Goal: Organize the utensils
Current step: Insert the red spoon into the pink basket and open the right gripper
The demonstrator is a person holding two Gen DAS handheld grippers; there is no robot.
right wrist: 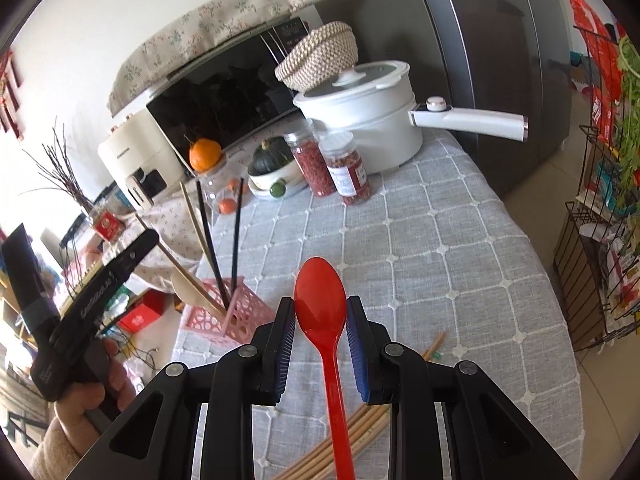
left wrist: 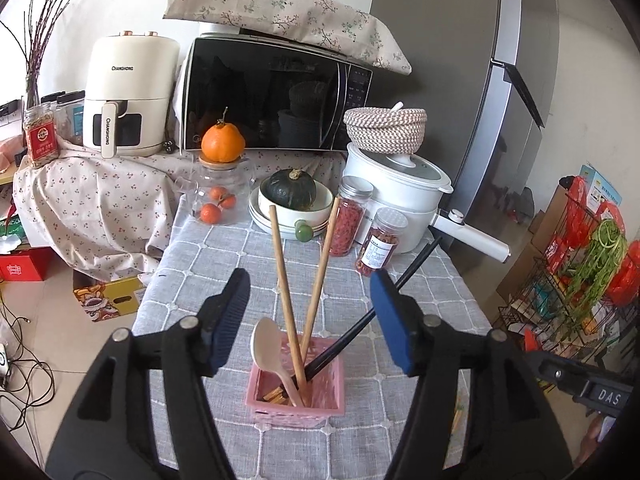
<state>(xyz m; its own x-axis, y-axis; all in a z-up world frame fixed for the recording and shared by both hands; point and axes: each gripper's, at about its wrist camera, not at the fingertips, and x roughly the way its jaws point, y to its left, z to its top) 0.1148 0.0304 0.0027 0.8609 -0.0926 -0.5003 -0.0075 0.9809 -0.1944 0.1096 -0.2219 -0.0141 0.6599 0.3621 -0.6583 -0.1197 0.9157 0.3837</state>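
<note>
The left gripper point(left wrist: 310, 312) stands wide, empty, above the pink basket point(left wrist: 296, 394) holding chopsticks point(left wrist: 285, 280). Only the right view shows the right gripper point(right wrist: 321, 322) clamping a red spoon point(right wrist: 322, 312); spice jars point(right wrist: 332, 168) stand beyond.

The setting is a home kitchen. A microwave point(left wrist: 276, 92) under a floral cloth and an air fryer point(left wrist: 130, 96) stand at the far edge of the cloth-covered table point(left wrist: 400, 320). A white electric pot point(left wrist: 396, 184) occupies the far right corner beside a tall grey refrigerator point(left wrist: 460, 80). A wire rack point(left wrist: 568, 280) on the floor holds greens and packaged groceries.
</note>
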